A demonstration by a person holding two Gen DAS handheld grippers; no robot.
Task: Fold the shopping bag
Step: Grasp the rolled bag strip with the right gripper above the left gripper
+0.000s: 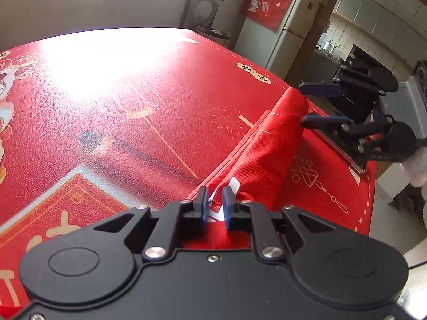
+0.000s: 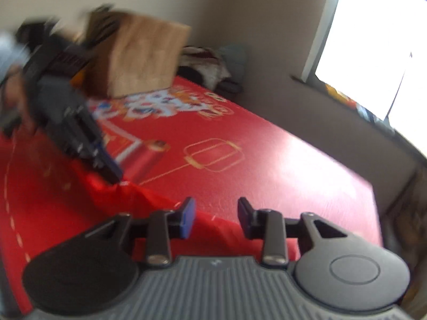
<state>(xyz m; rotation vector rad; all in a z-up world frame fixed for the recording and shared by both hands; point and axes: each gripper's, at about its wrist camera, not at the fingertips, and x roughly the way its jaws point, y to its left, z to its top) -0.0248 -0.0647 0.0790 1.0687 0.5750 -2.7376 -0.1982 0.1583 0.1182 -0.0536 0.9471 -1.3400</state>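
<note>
The red shopping bag (image 1: 267, 149) lies folded into a long narrow strip on the red printed tablecloth (image 1: 133, 93). My left gripper (image 1: 215, 202) is shut on the bag's near end, and a white tag (image 1: 234, 184) shows between its fingers. At the bag's far end my right gripper (image 1: 302, 103) stands open, one finger on each side of that end, pads off the fabric. In the blurred right wrist view, the right gripper (image 2: 216, 210) is open over the red bag (image 2: 149, 200), with the left gripper (image 2: 112, 173) pinching the other end.
The table's right edge (image 1: 369, 202) runs close beside the bag. A fridge (image 1: 283, 34) with a red cloth on it stands beyond the table. A brown box (image 2: 144, 56) sits at the table's far end in the right wrist view, near a bright window (image 2: 373, 40).
</note>
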